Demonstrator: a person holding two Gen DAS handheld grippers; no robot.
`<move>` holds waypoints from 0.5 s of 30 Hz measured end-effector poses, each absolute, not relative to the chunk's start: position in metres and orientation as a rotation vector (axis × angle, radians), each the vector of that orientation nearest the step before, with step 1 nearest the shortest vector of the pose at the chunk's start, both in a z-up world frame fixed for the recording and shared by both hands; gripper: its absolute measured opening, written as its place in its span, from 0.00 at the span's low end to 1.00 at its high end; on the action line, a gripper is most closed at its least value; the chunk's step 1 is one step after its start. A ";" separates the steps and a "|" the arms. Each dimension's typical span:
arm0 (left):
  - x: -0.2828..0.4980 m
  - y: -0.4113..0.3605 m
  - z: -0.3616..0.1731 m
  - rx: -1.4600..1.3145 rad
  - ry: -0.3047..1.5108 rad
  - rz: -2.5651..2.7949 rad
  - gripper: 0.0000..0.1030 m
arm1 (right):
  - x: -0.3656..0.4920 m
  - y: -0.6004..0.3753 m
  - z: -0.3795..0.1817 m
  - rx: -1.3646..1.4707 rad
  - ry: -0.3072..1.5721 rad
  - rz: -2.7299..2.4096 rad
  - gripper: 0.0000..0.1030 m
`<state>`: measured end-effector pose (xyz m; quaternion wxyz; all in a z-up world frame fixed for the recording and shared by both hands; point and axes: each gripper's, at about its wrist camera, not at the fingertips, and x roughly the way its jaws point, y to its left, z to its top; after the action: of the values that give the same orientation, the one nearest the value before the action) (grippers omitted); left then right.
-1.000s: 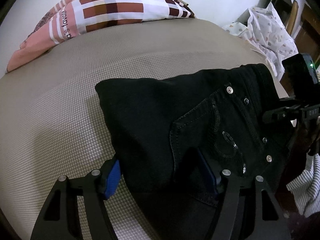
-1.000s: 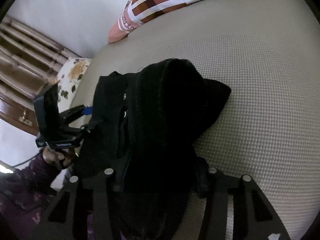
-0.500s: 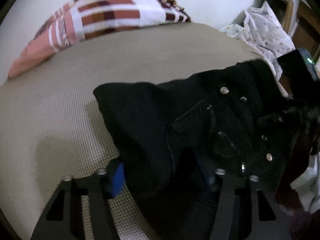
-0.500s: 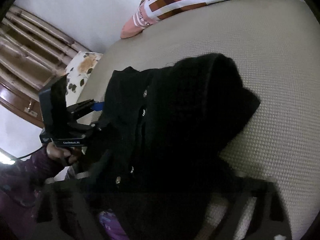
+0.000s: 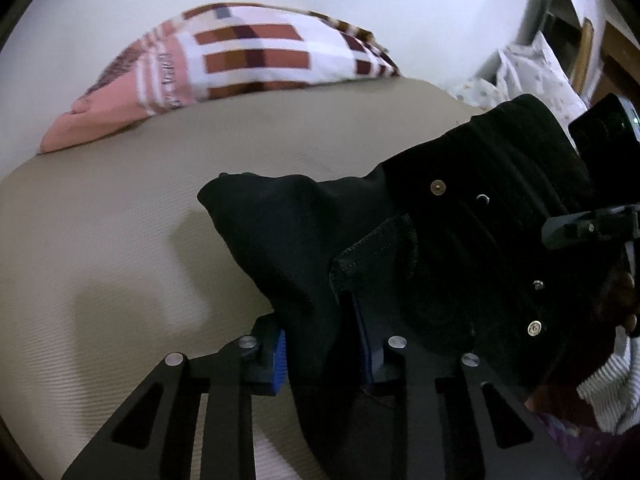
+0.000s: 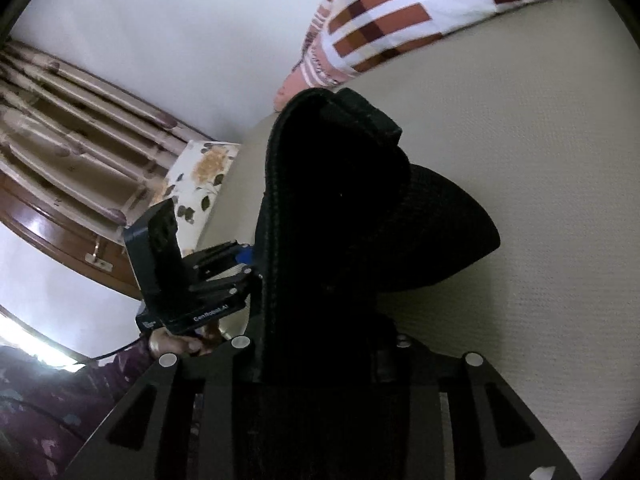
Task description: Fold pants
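We find both grippers — left [image 5: 322, 344], right [image 6: 320, 356] — just closed, fingers clamped on the pants [image 5: 440, 248], lifted off the bed [image 5: 120, 240]; folding unfinished.

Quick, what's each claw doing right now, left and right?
Left claw: just been closing, now clamped on the black pants.
Right claw: just been closing, shut on a thick fold of the pants.
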<state>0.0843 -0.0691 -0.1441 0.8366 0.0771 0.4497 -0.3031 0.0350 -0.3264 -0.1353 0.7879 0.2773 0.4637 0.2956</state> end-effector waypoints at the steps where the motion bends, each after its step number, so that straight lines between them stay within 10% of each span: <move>1: 0.088 -0.061 -0.141 0.156 0.943 -0.623 0.27 | 0.042 -0.320 -0.134 0.607 0.991 0.651 0.29; 15: 0.192 0.060 -0.094 0.137 0.826 -0.344 0.27 | 0.191 -0.204 -0.144 0.738 0.889 0.816 0.30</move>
<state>0.1920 0.0602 -0.0936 0.8993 0.0664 0.3989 -0.1663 0.1907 -0.2039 -0.1438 0.7601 0.3390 0.4084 0.3749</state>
